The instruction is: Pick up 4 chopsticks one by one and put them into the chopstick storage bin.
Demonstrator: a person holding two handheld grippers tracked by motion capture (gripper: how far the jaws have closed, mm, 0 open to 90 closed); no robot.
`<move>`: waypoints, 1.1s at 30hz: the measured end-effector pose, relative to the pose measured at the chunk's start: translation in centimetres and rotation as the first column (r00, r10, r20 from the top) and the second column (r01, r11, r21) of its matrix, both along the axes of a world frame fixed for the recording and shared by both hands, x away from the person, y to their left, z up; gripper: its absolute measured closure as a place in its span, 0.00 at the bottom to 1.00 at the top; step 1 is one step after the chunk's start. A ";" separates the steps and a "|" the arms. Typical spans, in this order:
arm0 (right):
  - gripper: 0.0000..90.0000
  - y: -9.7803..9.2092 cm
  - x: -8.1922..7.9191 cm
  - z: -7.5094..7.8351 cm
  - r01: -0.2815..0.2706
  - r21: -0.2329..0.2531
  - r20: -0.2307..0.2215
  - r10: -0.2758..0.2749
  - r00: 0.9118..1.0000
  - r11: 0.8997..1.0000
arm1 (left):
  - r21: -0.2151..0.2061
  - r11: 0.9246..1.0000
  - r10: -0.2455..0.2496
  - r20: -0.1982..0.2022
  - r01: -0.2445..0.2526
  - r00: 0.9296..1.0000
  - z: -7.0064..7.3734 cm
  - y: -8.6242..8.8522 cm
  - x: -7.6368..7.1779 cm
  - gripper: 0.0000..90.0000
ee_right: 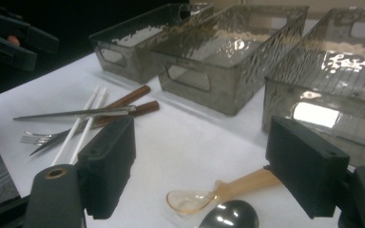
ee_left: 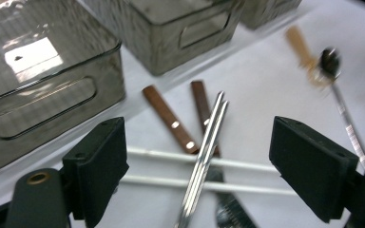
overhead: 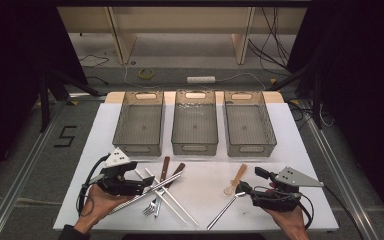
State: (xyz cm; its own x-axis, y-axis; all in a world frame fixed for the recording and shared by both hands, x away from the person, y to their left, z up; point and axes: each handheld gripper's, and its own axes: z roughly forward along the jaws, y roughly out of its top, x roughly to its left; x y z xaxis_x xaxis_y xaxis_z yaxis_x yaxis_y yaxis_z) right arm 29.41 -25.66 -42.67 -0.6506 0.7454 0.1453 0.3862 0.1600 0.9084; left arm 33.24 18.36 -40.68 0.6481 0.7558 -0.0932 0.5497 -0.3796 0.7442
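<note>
My left gripper (overhead: 142, 186) stands open over a heap of cutlery at the front left of the white mat. In the left gripper view a pair of metal chopsticks (ee_left: 204, 152) lies between its jaws (ee_left: 197, 147), untouched, across two white chopsticks (ee_left: 161, 154) and two brown-handled knives (ee_left: 171, 121). My right gripper (overhead: 245, 192) is open at the front right. Just ahead of its jaws (ee_right: 199, 152) lie an amber plastic spoon (ee_right: 228, 190) and the bowl of a metal spoon (ee_right: 230, 218).
Three clear grey bins stand in a row at the back of the mat: left (overhead: 139, 122), middle (overhead: 195, 122), right (overhead: 249, 122). Forks (overhead: 152, 206) lie at the near end of the heap. The metal spoon's handle (overhead: 220, 215) points at the front edge.
</note>
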 end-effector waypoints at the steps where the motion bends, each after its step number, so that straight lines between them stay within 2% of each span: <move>1: 0.29 0.0 0.0 0.0 -0.001 -0.002 -0.004 0.001 1.000 1.000 | 0.000 1.000 0.000 0.000 0.000 1.000 0.0 0.0 0.0 0.23; 2: 0.29 0.0 -0.1 0.0 0.000 -0.003 -0.005 0.000 1.000 1.000 | 0.026 1.000 -0.007 -0.014 0.007 1.000 0.0 0.0 0.2 0.23; 3: 0.29 0.0 -0.1 0.0 -0.001 -0.002 -0.005 0.001 1.000 1.000 | 0.074 0.997 -0.019 -0.043 0.023 0.999 -0.1 0.1 0.7 0.24; 4: 0.29 0.0 -0.1 0.0 -0.002 -0.001 -0.004 0.002 1.000 1.000 | 0.091 0.995 -0.026 -0.070 0.033 0.997 -0.2 0.2 0.9 0.24; 5: 0.29 0.0 -0.1 0.0 -0.003 -0.003 -0.004 0.003 1.000 1.000 | 0.091 0.995 -0.026 -0.070 0.033 0.997 -0.2 0.2 0.9 0.24; 7: 0.29 0.0 0.0 -0.1 -0.001 -0.006 -0.011 0.001 1.000 1.000 | 0.131 0.990 -0.040 -0.115 0.055 0.993 -0.5 0.3 1.4 0.26; 9: 0.29 0.1 0.0 -0.1 -0.001 -0.008 -0.011 0.001 1.000 1.000 | 0.155 0.986 -0.039 -0.125 0.058 0.991 -0.7 0.4 1.7 0.27; 10: 0.30 0.1 0.1 -0.1 0.001 -0.009 -0.021 -0.001 1.000 1.000 | 0.158 0.985 -0.046 -0.146 0.070 0.988 -0.9 0.4 1.9 0.30; 11: 0.30 0.2 0.1 -0.1 0.001 -0.011 -0.029 -0.001 1.000 1.000 | 0.187 0.978 -0.059 -0.183 0.094 0.981 -1.3 0.5 2.3 0.30; 12: 0.30 0.3 0.1 0.0 -0.005 -0.010 -0.032 0.004 0.999 1.000 | 0.187 0.978 -0.059 -0.183 0.094 0.981 -1.3 0.5 2.3 0.32; 16: 0.30 0.7 -0.1 0.0 -0.023 -0.026 -0.026 0.022 0.999 0.999 | 0.226 0.967 -0.061 -0.227 0.114 0.972 -2.0 0.6 2.7 0.38; 17: 0.30 0.8 -0.1 0.0 -0.024 -0.030 -0.029 0.023 0.999 0.999 | 0.252 0.958 -0.071 -0.255 0.137 0.964 -2.2 0.6 2.8 0.39; 18: 0.30 0.8 -0.1 0.0 -0.025 -0.034 -0.029 0.024 0.999 0.999 | 0.252 0.958 -0.071 -0.255 0.137 0.964 -2.2 0.6 2.8 0.40; 19: 0.30 0.8 -0.1 -0.1 -0.025 -0.035 -0.032 0.024 0.999 0.999 | 0.254 0.957 -0.070 -0.267 0.141 0.961 -2.4 0.6 2.9 0.42; 22: 0.30 0.7 -0.1 -0.1 -0.026 -0.028 -0.030 0.025 0.999 0.999 | 0.284 0.943 -0.081 -0.305 0.171 0.949 -3.0 0.5 3.1 0.47; 23: 0.30 0.7 -0.1 -0.1 -0.026 -0.028 -0.030 0.025 0.999 0.999 | 0.284 0.943 -0.081 -0.305 0.171 0.949 -3.0 0.5 3.1 0.48; 24: 0.30 0.7 -0.1 -0.1 -0.026 -0.030 -0.030 0.025 0.999 0.999 | 0.295 0.938 -0.085 -0.314 0.182 0.946 -3.2 0.4 3.1 0.48; 27: 0.30 0.8 0.0 -0.1 -0.031 -0.035 -0.035 0.030 0.999 0.999 | 0.306 0.931 -0.091 -0.330 0.198 0.939 -3.5 0.2 3.2 0.52; 28: 0.30 0.9 0.0 -0.1 -0.032 -0.042 -0.041 0.030 0.999 0.999 | 0.316 0.924 -0.102 -0.340 0.215 0.935 -3.7 0.0 3.3 0.54; 30: 0.30 0.9 0.0 -0.1 -0.035 -0.043 -0.043 0.033 0.999 0.998 | 0.317 0.923 -0.103 -0.340 0.218 0.935 -3.7 -0.1 3.3 0.56; 33: 0.30 1.0 0.0 -0.2 -0.034 -0.047 -0.043 0.032 0.999 0.998 | 0.318 0.918 -0.119 -0.349 0.237 0.930 -3.9 -0.3 3.3 0.59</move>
